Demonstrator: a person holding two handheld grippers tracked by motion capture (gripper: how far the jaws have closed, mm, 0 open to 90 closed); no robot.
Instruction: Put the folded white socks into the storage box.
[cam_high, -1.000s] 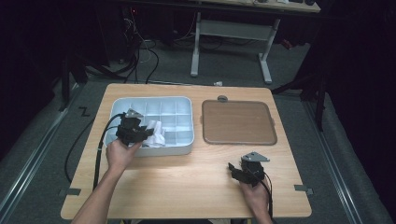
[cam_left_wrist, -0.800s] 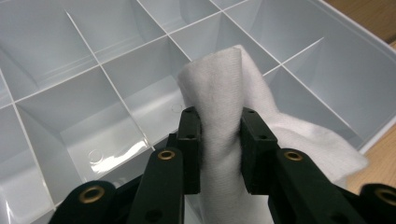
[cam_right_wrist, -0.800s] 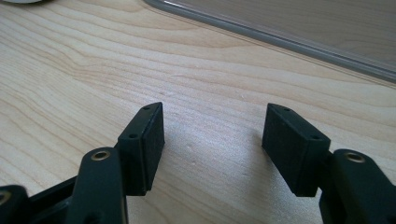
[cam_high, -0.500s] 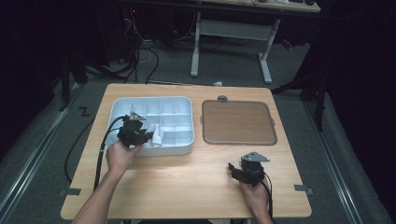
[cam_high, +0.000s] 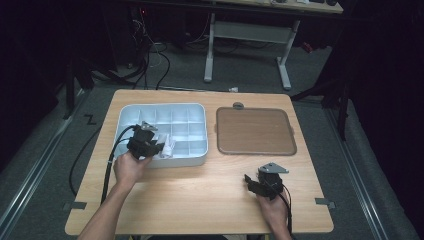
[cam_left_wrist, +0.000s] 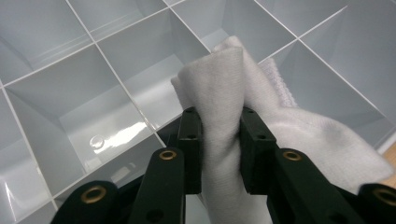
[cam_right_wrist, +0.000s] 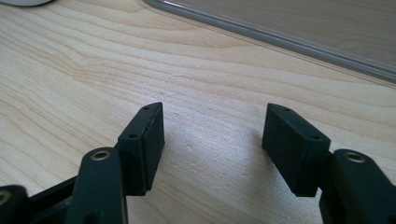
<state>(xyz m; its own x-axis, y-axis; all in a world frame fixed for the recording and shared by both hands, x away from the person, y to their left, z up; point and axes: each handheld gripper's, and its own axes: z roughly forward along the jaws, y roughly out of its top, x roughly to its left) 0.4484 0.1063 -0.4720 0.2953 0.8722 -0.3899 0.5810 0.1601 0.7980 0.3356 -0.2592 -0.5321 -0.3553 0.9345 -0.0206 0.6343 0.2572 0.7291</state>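
Left gripper (cam_left_wrist: 219, 135): jaws pinched on a bunched white cloth (cam_left_wrist: 233, 93), which rises between the pads and drapes to one side. The cloth sits over the near-row cells of the pale grey divided tray (cam_high: 190, 112), inside its near edge. Right gripper (cam_right_wrist: 212, 135): jaws spread, nothing between them, low over bare wooden table (cam_high: 200, 195), well apart from the tray and just near of the brown lid (cam_high: 255, 131) lying beside the tray.

Left hand-held gripper (cam_left_wrist: 218, 140) clamped; right (cam_right_wrist: 212, 140) agape.
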